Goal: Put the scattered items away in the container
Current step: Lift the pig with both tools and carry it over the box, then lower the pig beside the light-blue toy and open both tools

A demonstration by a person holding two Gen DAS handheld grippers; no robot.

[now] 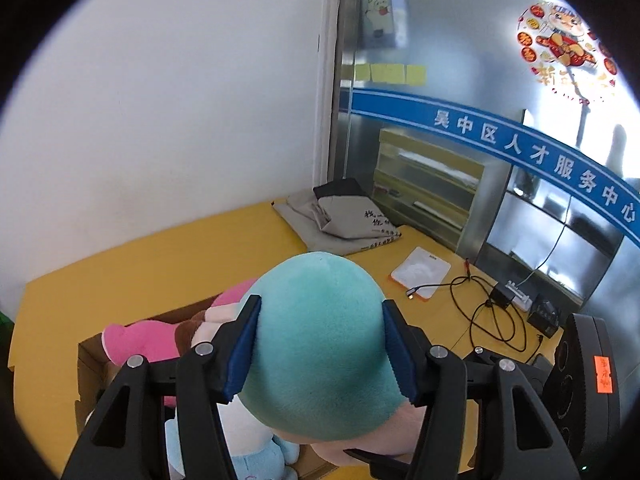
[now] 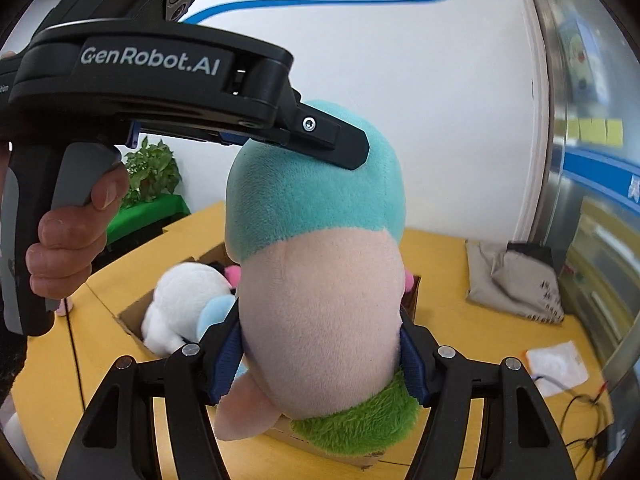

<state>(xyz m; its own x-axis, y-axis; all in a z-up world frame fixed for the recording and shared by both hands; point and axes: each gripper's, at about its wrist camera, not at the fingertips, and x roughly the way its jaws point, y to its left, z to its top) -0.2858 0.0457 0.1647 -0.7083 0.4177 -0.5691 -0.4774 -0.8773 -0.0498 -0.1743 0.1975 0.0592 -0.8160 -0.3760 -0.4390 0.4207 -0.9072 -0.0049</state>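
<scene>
Holding pink toy [image 1: 140,338], white toy [image 2: 180,304] and pale blue toy [image 1: 256,460]: cardboard box [image 1: 90,354] on yellow table [image 1: 160,264]. Hanging above the box: big teal plush [image 1: 320,336], clamped by left gripper [image 1: 320,348] at nine and three o'clock, right gripper [image 2: 320,360] squeezing its peach belly likewise.

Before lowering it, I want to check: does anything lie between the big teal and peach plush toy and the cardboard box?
Yes. The cardboard box already holds a white plush and pink plush beneath the teal and peach plush toy.
</scene>
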